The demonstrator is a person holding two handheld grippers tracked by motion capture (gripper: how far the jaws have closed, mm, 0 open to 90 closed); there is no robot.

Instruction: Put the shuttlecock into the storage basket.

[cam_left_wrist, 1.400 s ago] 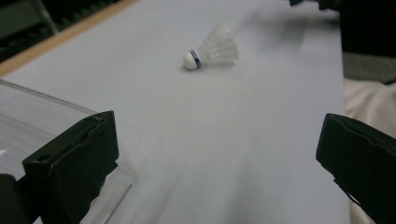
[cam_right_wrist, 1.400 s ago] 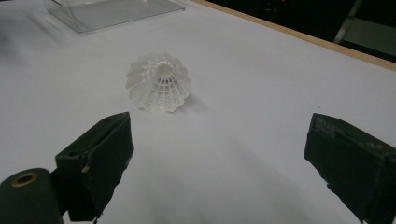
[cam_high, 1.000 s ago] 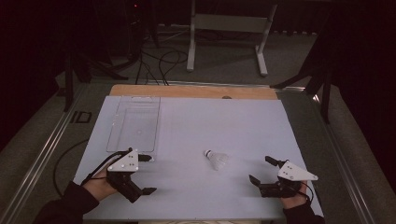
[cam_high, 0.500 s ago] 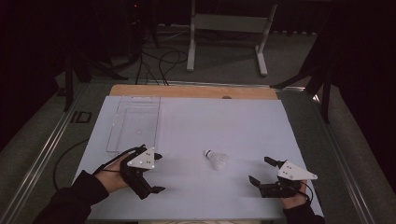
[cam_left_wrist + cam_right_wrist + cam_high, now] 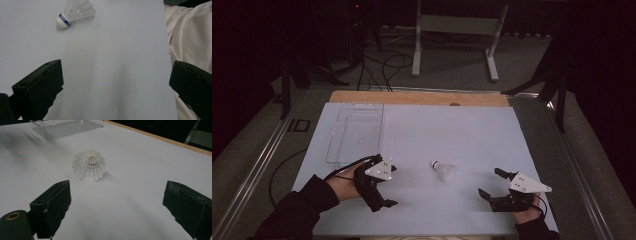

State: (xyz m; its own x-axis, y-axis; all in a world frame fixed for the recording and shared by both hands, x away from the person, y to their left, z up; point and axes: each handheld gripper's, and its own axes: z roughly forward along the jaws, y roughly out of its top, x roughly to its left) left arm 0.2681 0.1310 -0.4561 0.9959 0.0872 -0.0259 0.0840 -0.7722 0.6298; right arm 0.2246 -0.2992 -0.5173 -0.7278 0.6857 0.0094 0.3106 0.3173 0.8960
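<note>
1. A white plastic shuttlecock with a blue band round its cork point(image 5: 443, 170) lies on its side on the pale grey tabletop point(image 5: 452, 130), near the front edge.
2. The left tool point(image 5: 383, 186) sits at the shuttlecock's nine o'clock, apart from it, jaws spread wide and holding nothing.
3. The right tool point(image 5: 492, 183) rests at about four o'clock, jaws likewise apart, empty.
4. A clear plastic tray point(image 5: 357, 131), probably shallow, stands at the shuttlecock's ten o'clock, well apart.
</note>
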